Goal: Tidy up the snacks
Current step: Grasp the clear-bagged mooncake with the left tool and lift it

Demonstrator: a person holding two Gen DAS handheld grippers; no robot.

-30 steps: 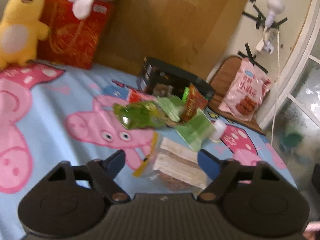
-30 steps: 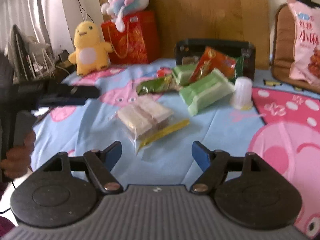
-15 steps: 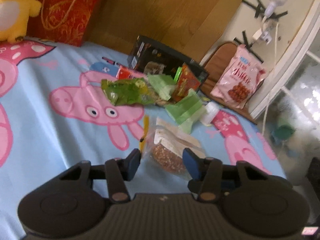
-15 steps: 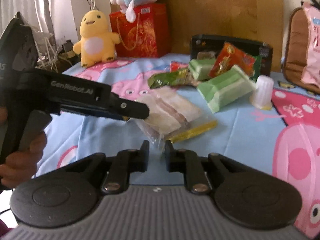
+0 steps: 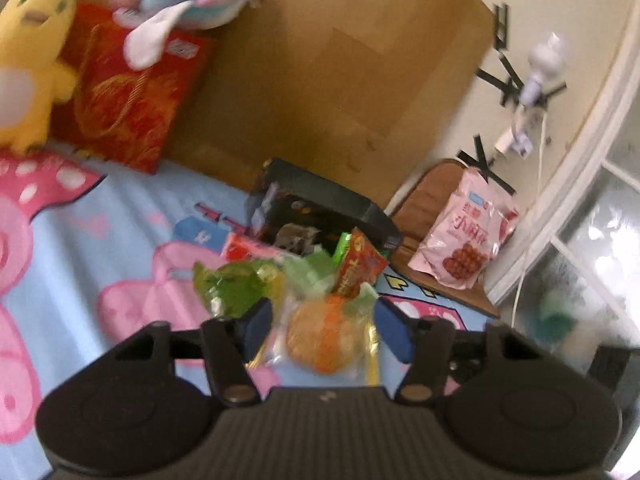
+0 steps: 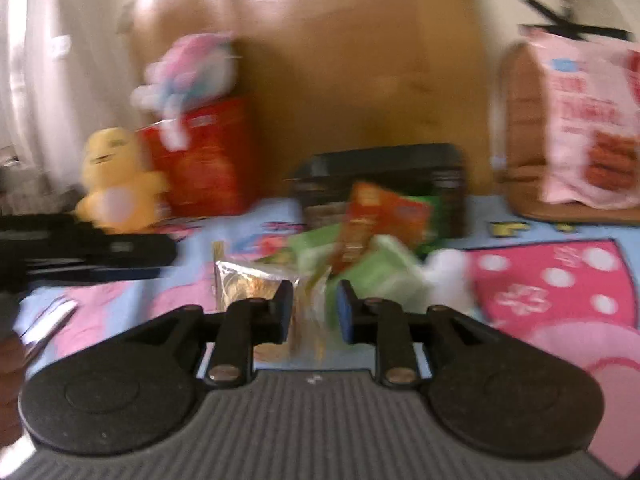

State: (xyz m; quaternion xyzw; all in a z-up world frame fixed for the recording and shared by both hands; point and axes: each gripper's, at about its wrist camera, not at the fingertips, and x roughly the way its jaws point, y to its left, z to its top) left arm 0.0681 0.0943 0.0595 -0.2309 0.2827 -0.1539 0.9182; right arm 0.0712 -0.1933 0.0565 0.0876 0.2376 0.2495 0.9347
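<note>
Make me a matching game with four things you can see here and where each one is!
Things:
1. yellow chick toy
2. pink snack bag
3. clear cracker bag
4. black box

Places:
A. between the left gripper's fingers
B. on the brown pad by the wall
C. behind the snack pile, against the wooden board
D. beside the red gift bag

Pairs: 1-D, 2-B, 3-A, 4-C
</note>
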